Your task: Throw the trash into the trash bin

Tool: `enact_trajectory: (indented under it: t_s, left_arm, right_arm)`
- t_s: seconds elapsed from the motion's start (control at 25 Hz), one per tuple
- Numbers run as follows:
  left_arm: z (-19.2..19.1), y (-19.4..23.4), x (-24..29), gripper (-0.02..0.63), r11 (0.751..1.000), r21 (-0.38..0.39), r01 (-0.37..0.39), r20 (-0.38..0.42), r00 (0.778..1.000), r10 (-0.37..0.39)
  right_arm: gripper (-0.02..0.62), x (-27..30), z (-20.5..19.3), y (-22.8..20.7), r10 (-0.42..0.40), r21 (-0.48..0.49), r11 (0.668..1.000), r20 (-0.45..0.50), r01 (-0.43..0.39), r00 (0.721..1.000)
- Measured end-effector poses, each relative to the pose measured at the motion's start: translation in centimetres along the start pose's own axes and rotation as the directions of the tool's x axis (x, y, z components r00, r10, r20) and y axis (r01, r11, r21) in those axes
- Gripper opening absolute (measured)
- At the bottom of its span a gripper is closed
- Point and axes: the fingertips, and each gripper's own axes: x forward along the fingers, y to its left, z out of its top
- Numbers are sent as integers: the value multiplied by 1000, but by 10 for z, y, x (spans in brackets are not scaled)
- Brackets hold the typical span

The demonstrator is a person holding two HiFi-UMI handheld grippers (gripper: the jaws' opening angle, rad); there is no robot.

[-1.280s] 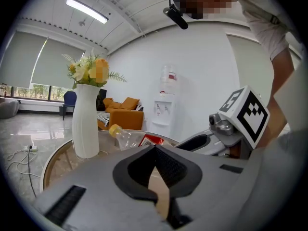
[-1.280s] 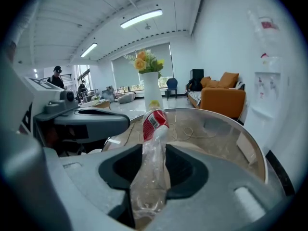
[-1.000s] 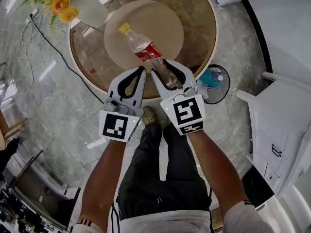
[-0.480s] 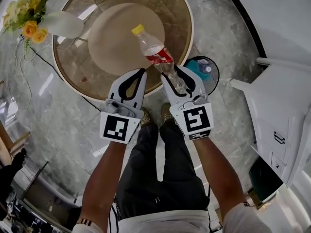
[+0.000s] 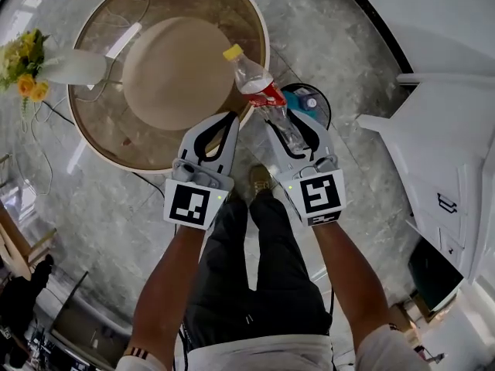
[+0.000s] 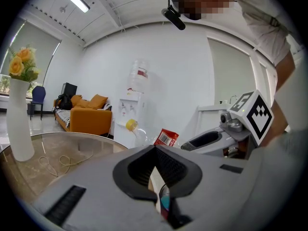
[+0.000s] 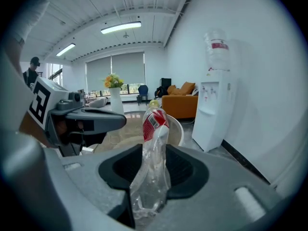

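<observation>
The round glass tabletop (image 5: 104, 126) is filling the upper left of the head view, and a beige round mat (image 5: 174, 72) is lying at its centre. A dark trash bin (image 5: 327, 108) is standing on the floor just beside the tabletop's right edge, with something blue showing inside it. A white vase (image 5: 73, 66) of yellow flowers is sitting near the tabletop's left edge, well apart from the bin. The person is holding both grippers side by side at the tabletop's near edge. The left gripper (image 5: 230, 118) is pointing over the rim of the tabletop; its fingers (image 6: 179, 171) are meeting at the tips with nothing between them. The right gripper (image 5: 290, 127) is reaching just past the tabletop's right edge, over the floor and in front of the bin. Its fingers (image 7: 188, 171) are squeezing the crumpled lower end of a clear plastic bottle (image 5: 265, 93) with a red label. The bottle is tilting up and away from the gripper, so its yellow cap (image 5: 232, 52) is hanging over the tabletop's right rim while its base is lying off the tabletop on the bin's side.
</observation>
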Motion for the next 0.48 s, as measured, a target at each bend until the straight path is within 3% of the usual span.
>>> enact_trajectory:
  t_s: [0.48]
  left_arm:
    - [-2,-42,37,-1,999,10,53,-32,998,-52]
  right_arm:
    - [150,-49,-64,-73,-106,40,993,-91,110,990]
